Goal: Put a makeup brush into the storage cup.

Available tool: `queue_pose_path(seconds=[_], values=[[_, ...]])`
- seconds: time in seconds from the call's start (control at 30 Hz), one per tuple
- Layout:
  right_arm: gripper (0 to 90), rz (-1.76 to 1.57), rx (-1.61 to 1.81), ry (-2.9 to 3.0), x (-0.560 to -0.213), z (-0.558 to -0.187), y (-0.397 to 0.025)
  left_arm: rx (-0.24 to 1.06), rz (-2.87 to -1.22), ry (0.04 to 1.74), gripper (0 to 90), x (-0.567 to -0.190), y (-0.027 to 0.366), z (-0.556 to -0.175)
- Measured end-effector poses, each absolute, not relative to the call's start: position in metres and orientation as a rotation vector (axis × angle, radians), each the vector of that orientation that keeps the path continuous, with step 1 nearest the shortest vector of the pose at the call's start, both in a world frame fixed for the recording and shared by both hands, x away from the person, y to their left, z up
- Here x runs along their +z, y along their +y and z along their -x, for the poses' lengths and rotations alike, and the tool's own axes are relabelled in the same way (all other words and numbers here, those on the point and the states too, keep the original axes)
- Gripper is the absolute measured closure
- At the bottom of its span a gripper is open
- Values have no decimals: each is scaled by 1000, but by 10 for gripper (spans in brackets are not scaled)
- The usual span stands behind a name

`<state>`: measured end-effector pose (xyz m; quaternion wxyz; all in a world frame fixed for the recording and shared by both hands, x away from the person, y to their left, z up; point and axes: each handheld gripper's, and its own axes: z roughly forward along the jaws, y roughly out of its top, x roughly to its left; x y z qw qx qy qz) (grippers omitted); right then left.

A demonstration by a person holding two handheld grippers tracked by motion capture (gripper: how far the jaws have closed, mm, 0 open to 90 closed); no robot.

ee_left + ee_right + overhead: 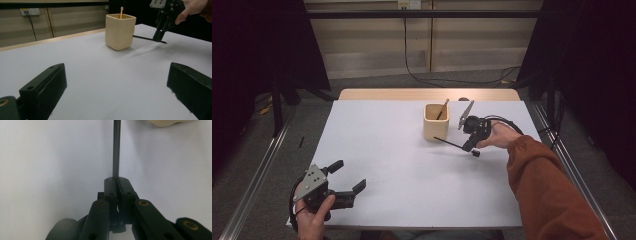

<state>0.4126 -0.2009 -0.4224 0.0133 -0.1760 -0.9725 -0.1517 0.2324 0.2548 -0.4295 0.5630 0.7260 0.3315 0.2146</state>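
The left gripper [348, 175] rests low with jaws spread wide; the right gripper [469, 146] points downward, jaws pinched together.

A thin black stick [448, 143], straight and slender, is pinched at one end in the closed right tool [473, 146]. It juts out nearly level from the tool tips, above the surface, toward the cream cup [435, 121] just beyond.

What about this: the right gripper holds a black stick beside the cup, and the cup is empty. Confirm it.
Not quite. The cup is not empty: a wooden stick stands in it, as the left gripper view shows. The rest holds: the right gripper is shut on the black stick beside the cup.
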Motion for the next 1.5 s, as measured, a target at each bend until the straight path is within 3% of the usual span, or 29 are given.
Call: queue_pose_path(seconds=[1.5], values=[[863,819,-1351,-2785,-408,-381,-244,523,-1702,792,26,-429,257,-229]])
